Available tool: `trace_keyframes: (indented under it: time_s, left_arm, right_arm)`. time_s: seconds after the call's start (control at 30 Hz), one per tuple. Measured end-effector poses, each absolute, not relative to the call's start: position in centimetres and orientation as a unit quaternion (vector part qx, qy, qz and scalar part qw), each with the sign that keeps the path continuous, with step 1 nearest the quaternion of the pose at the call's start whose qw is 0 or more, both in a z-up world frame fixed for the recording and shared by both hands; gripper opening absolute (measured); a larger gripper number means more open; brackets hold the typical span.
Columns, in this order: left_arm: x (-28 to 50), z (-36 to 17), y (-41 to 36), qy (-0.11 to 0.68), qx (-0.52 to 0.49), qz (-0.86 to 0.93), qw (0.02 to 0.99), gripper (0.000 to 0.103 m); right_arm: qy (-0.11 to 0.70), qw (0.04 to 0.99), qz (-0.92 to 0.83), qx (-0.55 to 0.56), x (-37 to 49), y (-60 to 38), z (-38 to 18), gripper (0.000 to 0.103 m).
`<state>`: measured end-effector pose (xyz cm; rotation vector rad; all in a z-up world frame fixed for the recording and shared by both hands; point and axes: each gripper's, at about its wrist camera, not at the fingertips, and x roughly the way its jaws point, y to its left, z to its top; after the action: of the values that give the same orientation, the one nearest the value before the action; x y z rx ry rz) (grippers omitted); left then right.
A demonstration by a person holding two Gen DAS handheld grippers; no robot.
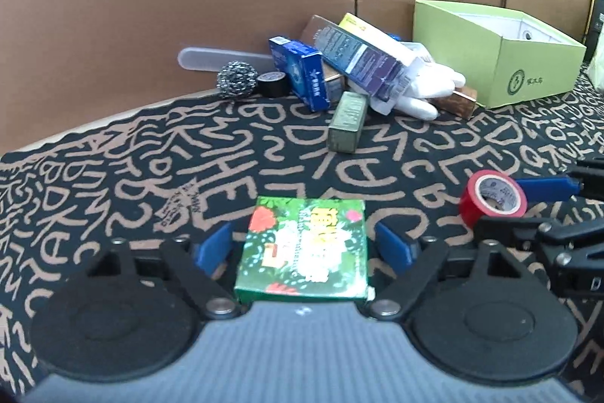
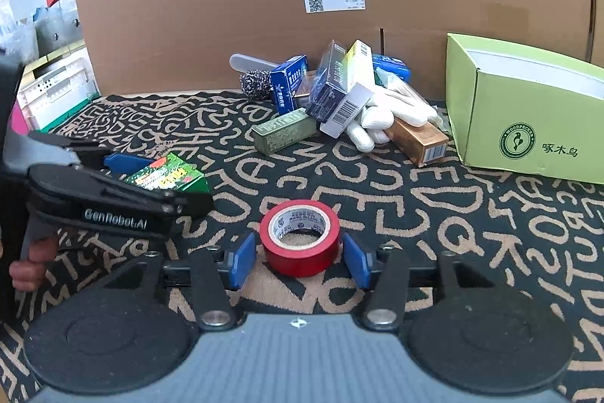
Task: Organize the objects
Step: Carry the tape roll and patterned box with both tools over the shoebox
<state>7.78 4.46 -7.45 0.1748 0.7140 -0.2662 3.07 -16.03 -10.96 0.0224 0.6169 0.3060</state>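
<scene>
My left gripper is open, its blue pads on either side of a flat green flowered box lying on the patterned cloth, with small gaps on both sides. My right gripper is open around a red tape roll standing on the cloth; the pads do not touch it. In the right wrist view the left gripper and the green box are at the left. In the left wrist view the red tape is at the right.
A pile lies against the cardboard wall: steel scourer, black tape, blue box, dark box, green tin, white gloves, brown box. An open light-green box stands at the right.
</scene>
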Motion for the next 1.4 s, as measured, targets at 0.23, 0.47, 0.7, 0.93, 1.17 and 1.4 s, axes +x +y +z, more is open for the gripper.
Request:
trace_keyframes:
  time_s: [0.23,0.47,0.7,0.93,1.17,1.4]
  left_arm:
    - [7.8,-7.1,4.2,0.354,0.075,-0.136,0.922,0.061]
    - [7.3,-5.9,3.2,0.352,0.061,-0.145,0.923,0.061]
    - [7.5,-1.8,0.1,0.309,0.055,-0.181,0.932,0.061]
    - [8.6,2.2,-6.1,0.256,0.059,-0.233,0.936,0.061]
    - [11.0,4.9,-13.5,0.240,0.065,-0.277,0.928,0.061]
    - [14.7,5.4,-20.6,0.252,0.058,-0.297,0.919,0.061]
  right_arm:
    - [0.303,0.941,0.152,0.021,3.3,-16.2,-11.1,0.052]
    - [0.289,0.944,0.155,0.031,2.5,-17.0,-10.5,0.051]
    - [0.240,0.959,0.142,0.041,1.8,-19.5,-8.1,0.052]
    - [0.179,0.979,0.090,0.034,1.6,-23.7,-5.3,0.051]
    - [0.140,0.990,0.016,0.012,2.9,-28.9,-3.4,0.051]
    - [0.148,0.987,-0.059,-0.019,6.9,-34.3,-3.3,0.051]
